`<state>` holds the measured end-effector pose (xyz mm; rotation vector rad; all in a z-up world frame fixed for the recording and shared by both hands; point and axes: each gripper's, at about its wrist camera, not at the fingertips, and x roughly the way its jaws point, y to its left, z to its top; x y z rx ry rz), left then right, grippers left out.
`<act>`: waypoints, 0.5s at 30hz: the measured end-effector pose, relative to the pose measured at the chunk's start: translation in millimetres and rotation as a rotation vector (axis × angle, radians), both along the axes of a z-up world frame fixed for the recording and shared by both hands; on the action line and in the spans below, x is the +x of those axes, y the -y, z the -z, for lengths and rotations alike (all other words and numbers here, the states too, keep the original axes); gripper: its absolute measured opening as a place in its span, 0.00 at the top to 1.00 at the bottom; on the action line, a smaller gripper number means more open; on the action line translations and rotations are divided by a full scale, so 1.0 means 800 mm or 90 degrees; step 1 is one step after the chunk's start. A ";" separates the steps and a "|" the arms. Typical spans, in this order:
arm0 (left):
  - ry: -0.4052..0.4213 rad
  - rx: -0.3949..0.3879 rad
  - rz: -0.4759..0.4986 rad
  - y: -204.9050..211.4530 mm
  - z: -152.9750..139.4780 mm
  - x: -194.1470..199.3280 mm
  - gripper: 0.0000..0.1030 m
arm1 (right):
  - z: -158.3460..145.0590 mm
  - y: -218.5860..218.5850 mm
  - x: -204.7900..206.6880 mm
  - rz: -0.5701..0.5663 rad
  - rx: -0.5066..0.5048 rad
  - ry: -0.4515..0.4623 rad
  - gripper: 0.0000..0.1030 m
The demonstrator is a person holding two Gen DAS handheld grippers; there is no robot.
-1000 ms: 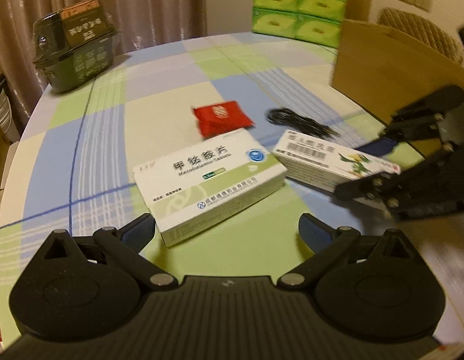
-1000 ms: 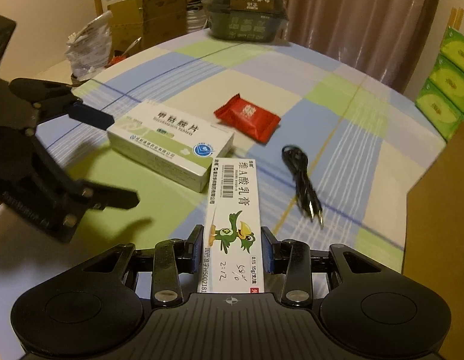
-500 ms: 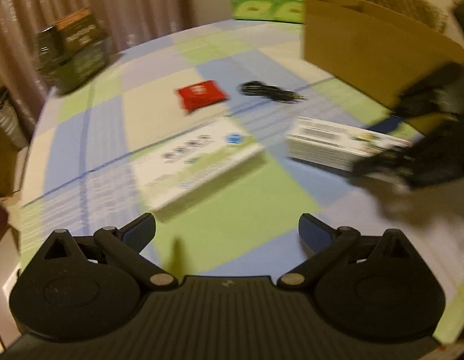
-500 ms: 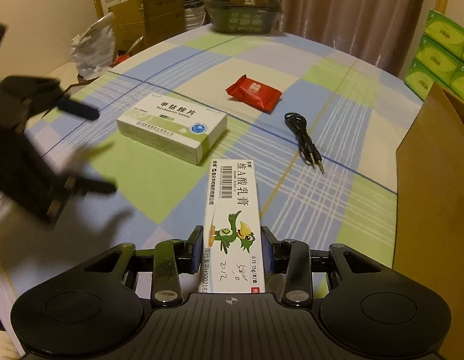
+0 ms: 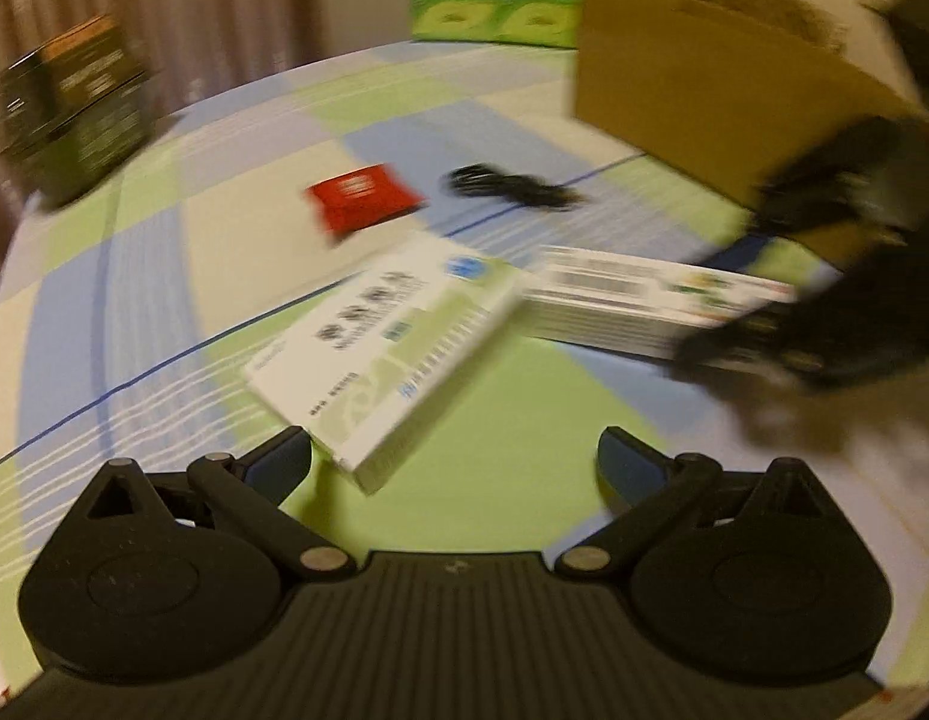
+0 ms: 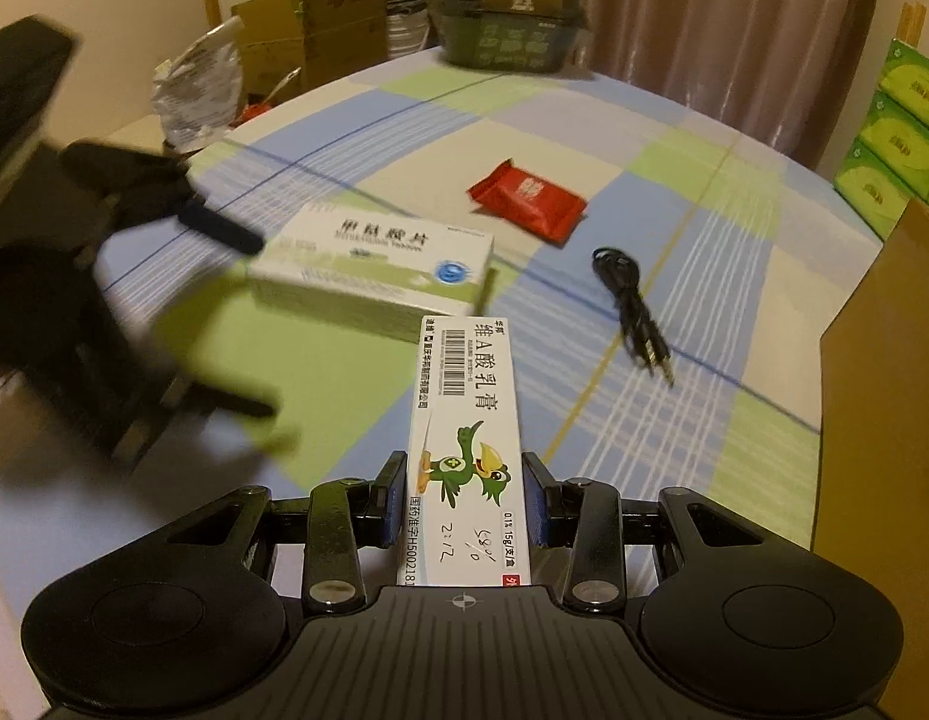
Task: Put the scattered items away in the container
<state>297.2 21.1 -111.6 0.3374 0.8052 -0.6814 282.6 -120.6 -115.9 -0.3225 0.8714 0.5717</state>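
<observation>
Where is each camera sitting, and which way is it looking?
Left wrist view: sits on the left gripper, jaws open, looking down across the table at the wide medicine box; the right gripper shows blurred at the right.
Right wrist view: sits on the right gripper, jaws shut on the long ointment box; the left gripper shows blurred at the left.
Both show the boxes, red packet, black cable and cardboard box.

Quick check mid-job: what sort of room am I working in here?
Most likely a lived-in home dining or living room: a round table with a checked tablecloth, drawn curtains, and stacked tissue packs and cardboard boxes by the wall.
</observation>
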 end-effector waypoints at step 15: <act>0.046 0.049 -0.057 -0.004 0.000 0.055 0.08 | 0.004 0.017 0.011 0.044 0.006 0.001 0.65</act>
